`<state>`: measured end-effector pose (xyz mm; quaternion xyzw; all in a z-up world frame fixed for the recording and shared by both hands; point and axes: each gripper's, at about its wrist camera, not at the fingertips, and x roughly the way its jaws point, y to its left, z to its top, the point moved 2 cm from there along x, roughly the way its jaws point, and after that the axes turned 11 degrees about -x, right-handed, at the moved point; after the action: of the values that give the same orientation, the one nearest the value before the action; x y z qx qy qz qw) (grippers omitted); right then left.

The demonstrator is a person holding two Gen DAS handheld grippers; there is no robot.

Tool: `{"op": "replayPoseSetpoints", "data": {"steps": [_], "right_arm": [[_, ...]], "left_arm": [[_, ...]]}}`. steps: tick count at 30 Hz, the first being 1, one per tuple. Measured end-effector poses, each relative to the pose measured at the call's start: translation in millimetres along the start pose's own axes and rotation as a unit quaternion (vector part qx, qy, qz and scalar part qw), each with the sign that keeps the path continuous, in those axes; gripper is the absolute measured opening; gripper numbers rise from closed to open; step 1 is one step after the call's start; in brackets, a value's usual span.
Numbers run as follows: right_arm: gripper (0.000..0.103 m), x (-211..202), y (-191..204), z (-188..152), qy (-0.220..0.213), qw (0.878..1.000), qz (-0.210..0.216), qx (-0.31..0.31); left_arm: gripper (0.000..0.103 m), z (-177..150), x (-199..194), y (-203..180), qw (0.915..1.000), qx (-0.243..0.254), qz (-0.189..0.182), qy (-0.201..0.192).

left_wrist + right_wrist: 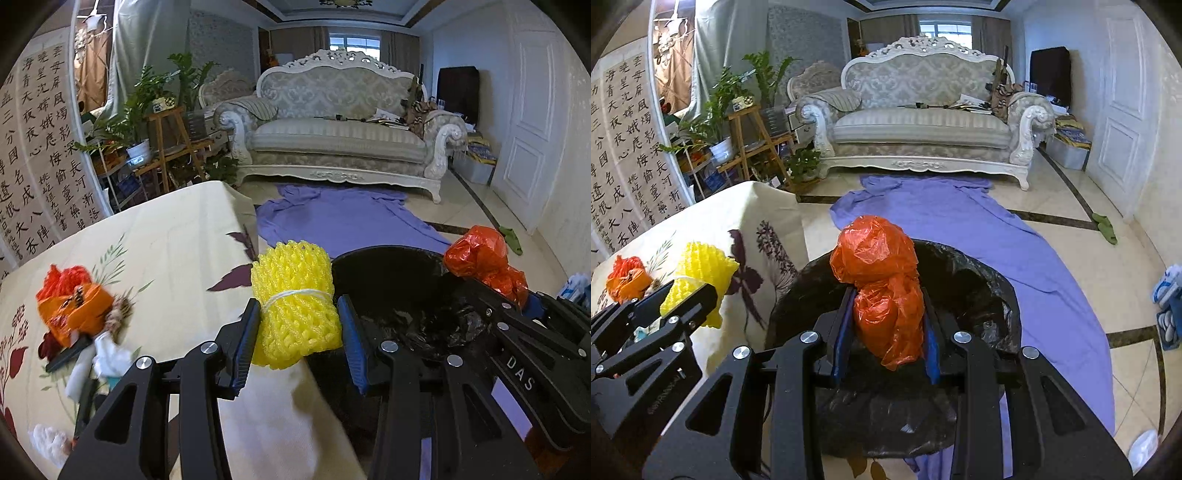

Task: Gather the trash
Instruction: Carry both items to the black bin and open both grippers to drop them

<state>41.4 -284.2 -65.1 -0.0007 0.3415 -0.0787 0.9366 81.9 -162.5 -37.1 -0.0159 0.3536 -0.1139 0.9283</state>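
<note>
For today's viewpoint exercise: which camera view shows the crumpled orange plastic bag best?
The right wrist view: the orange plastic bag sits centred and large between the right hand-held gripper pads, above the black bin. The left wrist view shows it only small, near the right edge.

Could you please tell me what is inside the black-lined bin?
The bin shows only crinkled black liner inside; no trash is visible. The red plastic bag and right gripper cover part of its bottom.

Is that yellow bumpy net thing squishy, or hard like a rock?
Probably squishy: the yellow foam net roll looks like puffy open mesh, and a white string pinches its middle. Likely very light too, since the left gripper holds it up by its sides alone. It probably won't slip easily, being bumpy.
</note>
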Motion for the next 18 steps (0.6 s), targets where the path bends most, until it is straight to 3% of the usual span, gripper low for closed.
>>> {"op": "replayPoseSetpoints", "data": {"steps": [3,4,8,18], "right_arm": [[0.039,7,-7,0,0.003,1.000,-0.001,0.010],[0.043,8,-9,0,0.003,1.000,-0.002,0.015],[0.045,7,-15,-2,0.003,1.000,-0.007,0.021],[0.046,-6,-17,-5,-0.001,1.000,-0.015,0.021]], "left_arm": [[0.051,0,8,-7,0.9999,0.014,0.006,0.003],[0.059,-1,9,-7,0.9998,0.016,0.009,0.005],[0.071,0,10,-6,0.9998,0.016,0.011,-0.002],[0.074,1,0,8,0.9998,0.001,0.020,-0.002]]}}
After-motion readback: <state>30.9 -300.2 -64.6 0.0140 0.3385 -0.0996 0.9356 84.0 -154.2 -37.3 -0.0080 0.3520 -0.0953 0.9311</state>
